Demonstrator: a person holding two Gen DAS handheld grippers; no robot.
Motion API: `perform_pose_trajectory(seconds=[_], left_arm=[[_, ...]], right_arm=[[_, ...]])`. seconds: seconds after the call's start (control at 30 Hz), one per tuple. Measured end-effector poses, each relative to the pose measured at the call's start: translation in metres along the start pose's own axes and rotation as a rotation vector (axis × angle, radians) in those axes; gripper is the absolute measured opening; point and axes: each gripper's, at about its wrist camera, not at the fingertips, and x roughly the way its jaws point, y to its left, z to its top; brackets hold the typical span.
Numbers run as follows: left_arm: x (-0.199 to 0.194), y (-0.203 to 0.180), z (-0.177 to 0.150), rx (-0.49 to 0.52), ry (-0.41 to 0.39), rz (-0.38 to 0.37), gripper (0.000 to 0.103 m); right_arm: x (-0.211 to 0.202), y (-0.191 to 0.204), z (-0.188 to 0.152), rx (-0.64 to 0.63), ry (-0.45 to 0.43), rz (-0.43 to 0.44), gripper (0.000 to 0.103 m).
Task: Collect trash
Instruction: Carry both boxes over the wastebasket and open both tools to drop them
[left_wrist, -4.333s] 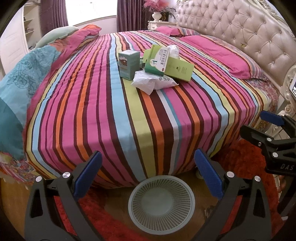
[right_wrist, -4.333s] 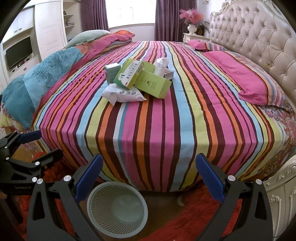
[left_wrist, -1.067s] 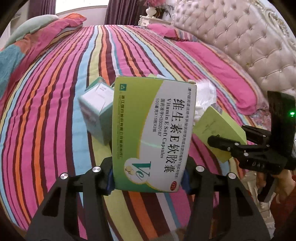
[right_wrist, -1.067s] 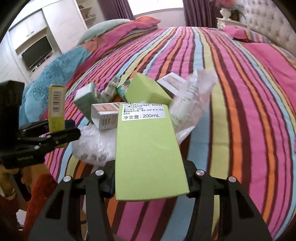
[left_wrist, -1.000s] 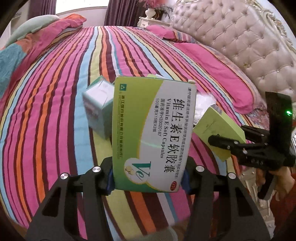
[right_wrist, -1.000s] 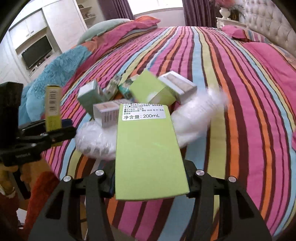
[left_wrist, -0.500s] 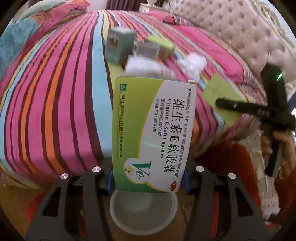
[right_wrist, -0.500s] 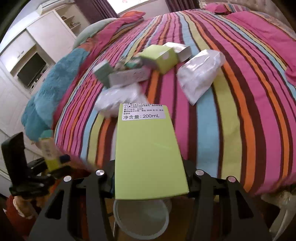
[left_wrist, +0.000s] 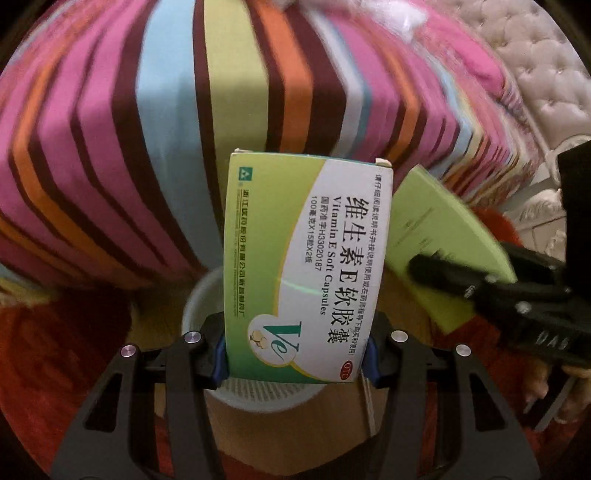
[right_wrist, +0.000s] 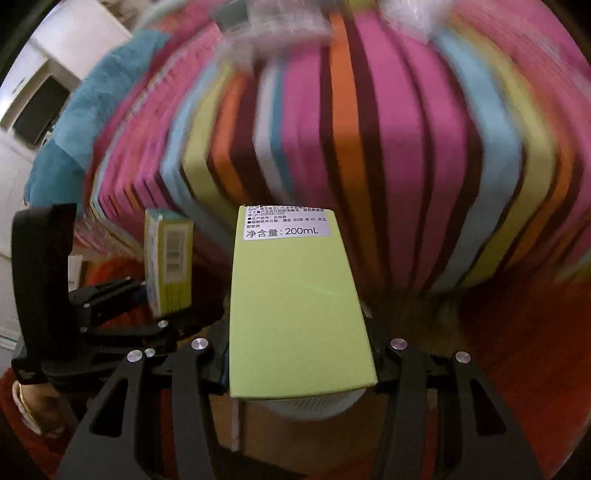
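Note:
My left gripper (left_wrist: 295, 360) is shut on a green and white vitamin E capsule box (left_wrist: 306, 266), held upright over the white mesh waste basket (left_wrist: 258, 395) on the floor. My right gripper (right_wrist: 297, 363) is shut on a plain lime-green carton (right_wrist: 297, 306) with a white label, and the basket (right_wrist: 314, 404) shows just under it. In the left wrist view the right gripper (left_wrist: 436, 269) and its lime carton (left_wrist: 443, 243) sit close on the right. In the right wrist view the left gripper (right_wrist: 162, 306) holds the capsule box (right_wrist: 168, 262) edge-on.
The striped bedspread (left_wrist: 184, 110) hangs down right behind the basket. Blurred plastic wrappers (right_wrist: 288, 22) and boxes lie on the bed at the top edge. Red rug (right_wrist: 517, 350) and wooden floor surround the basket. A tufted headboard (left_wrist: 535, 74) stands at the right.
Both grippers have swung down from over the bed to the floor at its foot, carrying their boxes. The basket has come in under them and the trash pile has slid to the top edge.

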Motion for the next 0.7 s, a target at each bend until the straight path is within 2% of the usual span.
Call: perform_pose_trajectory(seconds=[0.07, 0.17, 0.33, 0.5, 0.7], left_arm=[[0.016, 0.004, -0.005, -0.014, 0.069, 0.021, 0.053], [0.033, 0.018, -0.008, -0.075, 0.139, 0.001, 0.053], [0.063, 0.031, -0.005, -0.143, 0.247, 0.001, 0.053], [0.081, 0.039, -0.013, -0.171, 0.334, -0.002, 0.053], [0.097, 0.05, -0.021, -0.22, 0.424, 0.001, 0.054]], right_arm=[[0.021, -0.011, -0.002, 0.062, 0.077, 0.012, 0.049], [0.042, -0.021, 0.001, 0.126, 0.148, 0.021, 0.049], [0.079, -0.019, 0.002, 0.161, 0.267, 0.013, 0.049], [0.105, -0.02, 0.0, 0.186, 0.348, -0.017, 0.049], [0.119, -0.023, -0.008, 0.192, 0.405, -0.026, 0.049]])
